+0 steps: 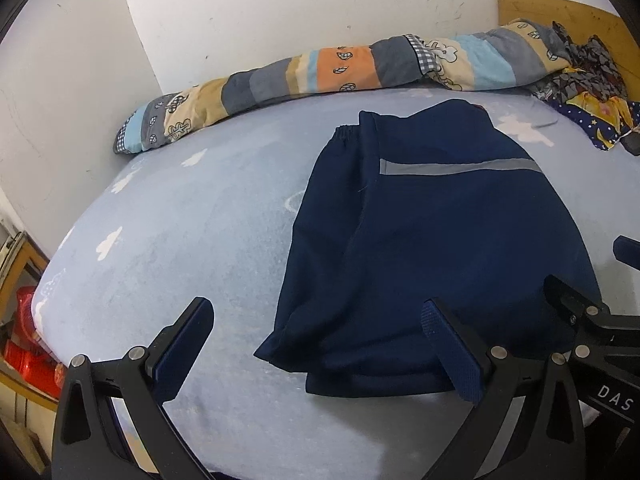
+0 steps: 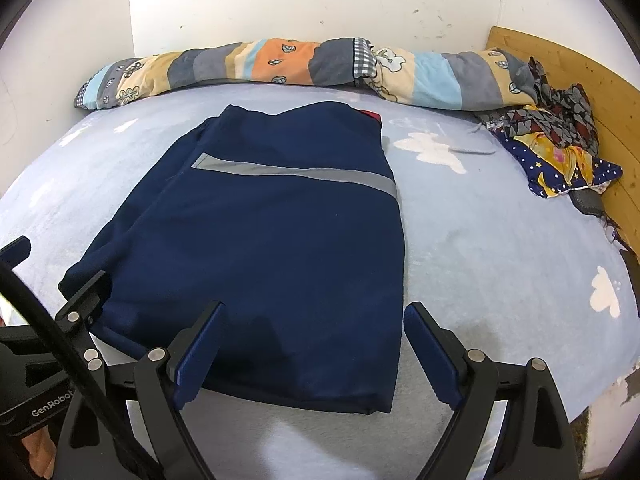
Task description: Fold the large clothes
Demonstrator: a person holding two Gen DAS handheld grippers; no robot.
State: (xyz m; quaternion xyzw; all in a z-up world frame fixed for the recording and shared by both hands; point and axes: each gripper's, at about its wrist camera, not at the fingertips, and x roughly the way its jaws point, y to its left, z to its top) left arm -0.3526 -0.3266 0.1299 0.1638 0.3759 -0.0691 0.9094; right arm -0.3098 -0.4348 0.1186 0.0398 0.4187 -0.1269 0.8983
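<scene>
Both your grippers are matte black frames with silver round rivets at the joints. The left gripper (image 1: 318, 344) has navy blue textured pads (image 1: 456, 356), same as the right gripper (image 2: 312, 354). White "DAS" lettering (image 1: 614, 398) shows on one body, "GenRobot" (image 2: 52, 400) on the other, with a black cable (image 2: 52, 336) crossing it.

"das" stands on the right gripper (image 1: 580, 280) body, "genrobot" on the left gripper (image 2: 48, 264) body.
</scene>
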